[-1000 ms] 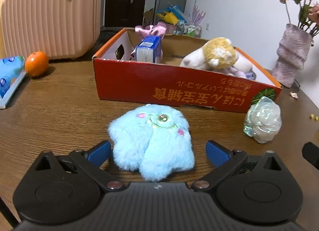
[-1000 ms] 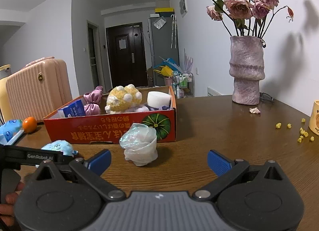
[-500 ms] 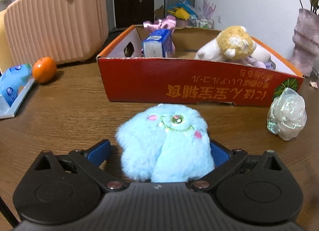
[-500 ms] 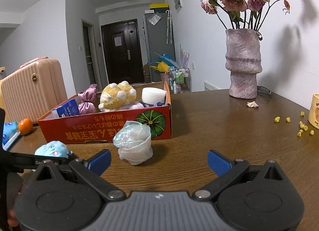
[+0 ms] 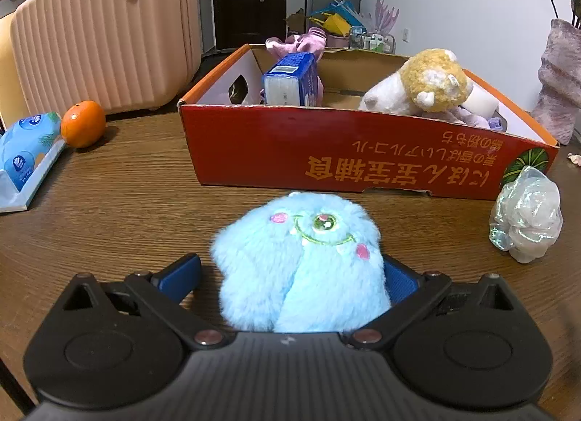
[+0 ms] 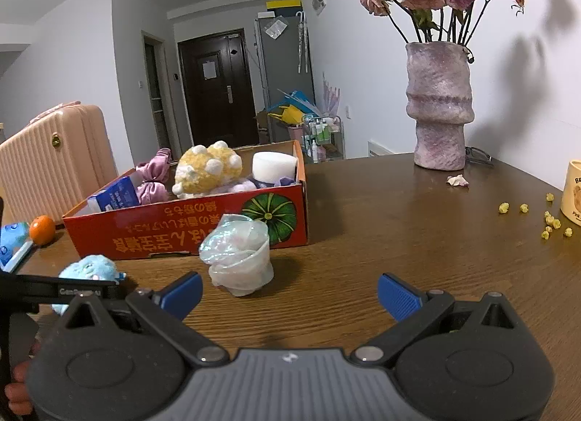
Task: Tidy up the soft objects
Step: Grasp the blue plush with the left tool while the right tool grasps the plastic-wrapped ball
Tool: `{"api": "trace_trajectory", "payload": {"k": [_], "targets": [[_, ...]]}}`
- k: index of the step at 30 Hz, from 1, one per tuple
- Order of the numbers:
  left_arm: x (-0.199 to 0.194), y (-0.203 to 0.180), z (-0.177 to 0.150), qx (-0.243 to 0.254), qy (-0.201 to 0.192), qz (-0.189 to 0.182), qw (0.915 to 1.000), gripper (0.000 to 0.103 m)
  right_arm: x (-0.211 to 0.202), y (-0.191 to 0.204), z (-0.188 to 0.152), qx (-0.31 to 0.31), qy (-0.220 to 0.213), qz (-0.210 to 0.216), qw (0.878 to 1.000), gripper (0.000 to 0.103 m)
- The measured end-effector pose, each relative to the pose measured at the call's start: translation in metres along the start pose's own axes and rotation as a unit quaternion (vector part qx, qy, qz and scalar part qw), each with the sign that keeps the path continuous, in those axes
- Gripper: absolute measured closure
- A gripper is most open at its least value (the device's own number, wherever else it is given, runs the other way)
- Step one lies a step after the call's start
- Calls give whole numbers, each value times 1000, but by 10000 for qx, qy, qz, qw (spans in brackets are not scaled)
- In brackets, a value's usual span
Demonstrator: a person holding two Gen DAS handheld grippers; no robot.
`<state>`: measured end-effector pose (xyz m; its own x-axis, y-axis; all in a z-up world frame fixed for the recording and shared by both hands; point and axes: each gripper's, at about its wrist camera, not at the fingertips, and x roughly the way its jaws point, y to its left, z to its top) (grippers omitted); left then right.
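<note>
You are at a dark brown wood-grain desk (image 5: 120,203) that fills the near and middle ground. At its far left stands a ribbed pale pink hard-shell suitcase (image 5: 105,32). Across the middle sits a long, open red cardboard box with orange lettering and a green pumpkin picture (image 5: 326,156). Inside it are a yellow-and-white plush animal (image 5: 425,88) at the right, a blue-and-white tissue pack (image 5: 290,79) standing at the left, and a pink satin cloth bundle (image 5: 301,41) behind that pack. Far right on the desk stands a mottled purple ceramic vase of dried pink roses (image 6: 439,105).

Your left gripper (image 5: 294,275) is closing around a fluffy light blue round plush toy with an embroidered face (image 5: 301,261), which rests on the desk just in front of the box. The toy sits between the blue pads; the right pad touches its fur, while the left pad is a little apart from it.

Your right gripper (image 6: 288,292) is spread wide with nothing between its pads, held above bare desk. Just beyond its left pad, beside the box's front right corner, sits a crumpled iridescent clear plastic bag (image 6: 239,257).

Far left, near the suitcase, a small orange fruit (image 5: 82,124) lies beside a light blue soft tissue packet (image 5: 25,146).
</note>
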<state>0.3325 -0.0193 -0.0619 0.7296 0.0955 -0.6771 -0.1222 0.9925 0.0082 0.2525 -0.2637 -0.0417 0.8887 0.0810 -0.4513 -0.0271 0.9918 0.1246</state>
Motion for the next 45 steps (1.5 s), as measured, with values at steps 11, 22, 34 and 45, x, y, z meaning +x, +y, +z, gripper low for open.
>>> {"api": "trace_trajectory", "payload": {"k": [11,22,34,45], "targets": [[-18,4,-2,-117,-421,-234,9988,27,5,2,2,51,-41,2,10000,0],[-57,13,-3,-132,-1243,-390,9914,27,39,34,10,-42,233,130,9996,0],[-65,37,-4,-264,-1361,-421,9894,27,85,54,22,-28,587,-19,9983,25],[-68,40,-3,-247,-1453,-477,9879,26,70,62,19,-282,340,243,9987,64]]}}
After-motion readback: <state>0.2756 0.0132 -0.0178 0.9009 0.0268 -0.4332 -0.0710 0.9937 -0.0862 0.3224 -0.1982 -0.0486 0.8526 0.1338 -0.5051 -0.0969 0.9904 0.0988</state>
